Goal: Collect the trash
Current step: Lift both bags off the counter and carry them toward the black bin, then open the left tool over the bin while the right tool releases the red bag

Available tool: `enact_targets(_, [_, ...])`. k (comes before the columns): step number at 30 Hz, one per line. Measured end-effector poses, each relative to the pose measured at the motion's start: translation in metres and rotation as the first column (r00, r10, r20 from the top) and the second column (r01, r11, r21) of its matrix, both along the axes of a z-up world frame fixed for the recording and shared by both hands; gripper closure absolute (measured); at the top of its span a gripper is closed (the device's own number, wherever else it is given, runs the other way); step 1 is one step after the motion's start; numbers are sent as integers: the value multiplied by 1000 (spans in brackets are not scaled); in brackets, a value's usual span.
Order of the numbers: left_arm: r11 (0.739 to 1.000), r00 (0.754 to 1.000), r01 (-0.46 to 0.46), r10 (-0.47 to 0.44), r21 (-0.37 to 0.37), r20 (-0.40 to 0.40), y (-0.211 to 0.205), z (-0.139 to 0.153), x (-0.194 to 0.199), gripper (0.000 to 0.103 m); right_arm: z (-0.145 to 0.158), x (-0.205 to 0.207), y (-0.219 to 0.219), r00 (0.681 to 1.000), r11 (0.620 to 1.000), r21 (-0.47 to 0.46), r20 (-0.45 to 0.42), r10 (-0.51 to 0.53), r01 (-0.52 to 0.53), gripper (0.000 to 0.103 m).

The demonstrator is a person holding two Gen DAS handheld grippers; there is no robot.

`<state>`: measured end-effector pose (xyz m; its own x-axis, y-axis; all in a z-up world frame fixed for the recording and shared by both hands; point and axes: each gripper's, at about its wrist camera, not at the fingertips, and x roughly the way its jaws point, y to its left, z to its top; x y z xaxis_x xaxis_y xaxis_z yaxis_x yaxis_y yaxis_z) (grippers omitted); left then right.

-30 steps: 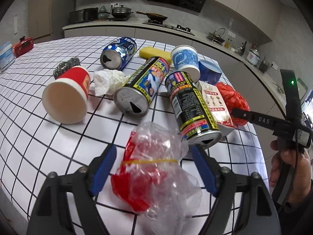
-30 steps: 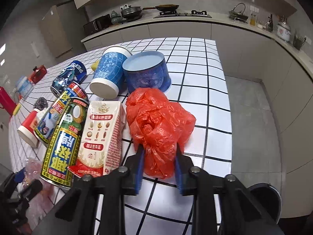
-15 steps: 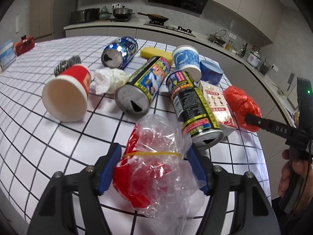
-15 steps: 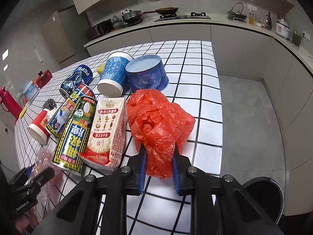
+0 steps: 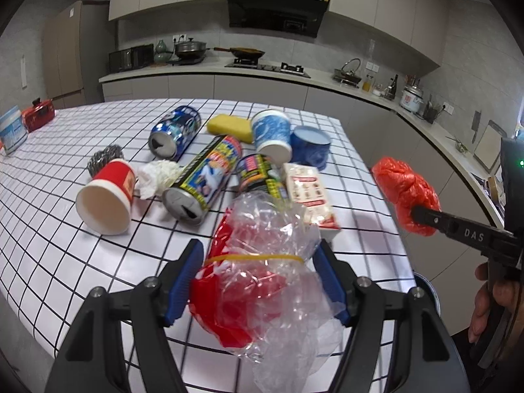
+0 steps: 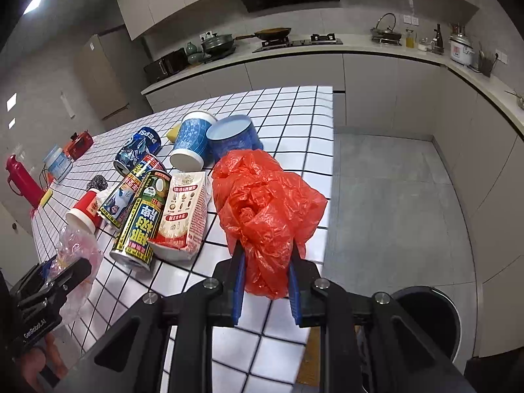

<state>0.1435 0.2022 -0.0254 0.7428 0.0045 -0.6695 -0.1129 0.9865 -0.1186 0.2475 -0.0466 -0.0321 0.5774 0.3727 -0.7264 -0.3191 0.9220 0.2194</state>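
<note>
My left gripper [image 5: 258,252] is shut on a crumpled clear-and-red plastic bag [image 5: 262,291] bound with a yellow rubber band, and holds it just above the tiled table's near edge. My right gripper [image 6: 265,252] is shut on a bunched orange-red plastic bag [image 6: 265,196], lifted off the table near its right edge. From the left wrist view that orange-red bag [image 5: 406,193] hangs past the table's right side. A black round trash bin [image 6: 425,314] stands on the floor, low and to the right of the right gripper.
On the white grid table [image 5: 65,255] lie a red paper cup [image 5: 104,199], two tall cans [image 5: 203,180], a blue can [image 5: 175,131], a carton [image 5: 308,193], a blue cup [image 5: 271,134], a blue tub [image 5: 309,145], a tissue [image 5: 157,177] and a yellow sponge [image 5: 229,126].
The left jaws closed on the clear-and-red bag and lifted it. The right gripper raised the orange-red bag off the table and carried it toward the table's right edge.
</note>
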Motion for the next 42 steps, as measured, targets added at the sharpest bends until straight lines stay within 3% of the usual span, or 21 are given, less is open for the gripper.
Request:
enact_targets(10, [997, 997, 74, -73, 0, 29, -53, 14, -8, 33, 12, -36, -58, 998, 998, 6, 18, -61, 61, 79])
enact_targets(19, [973, 973, 231, -231, -22, 24, -144, 6, -1, 33, 0, -66, -155, 979, 979, -29, -13, -202, 201, 79])
enact_targets(31, [929, 930, 361, -365, -77, -48, -261, -31, 5, 33, -68, -87, -252, 962, 970, -74, -135, -239, 230, 79])
enact_targets(42, [939, 932, 327, -339, -108, -126, -306, -79, 17, 33, -131, -75, -284, 971, 990, -72, -202, -131, 118, 79])
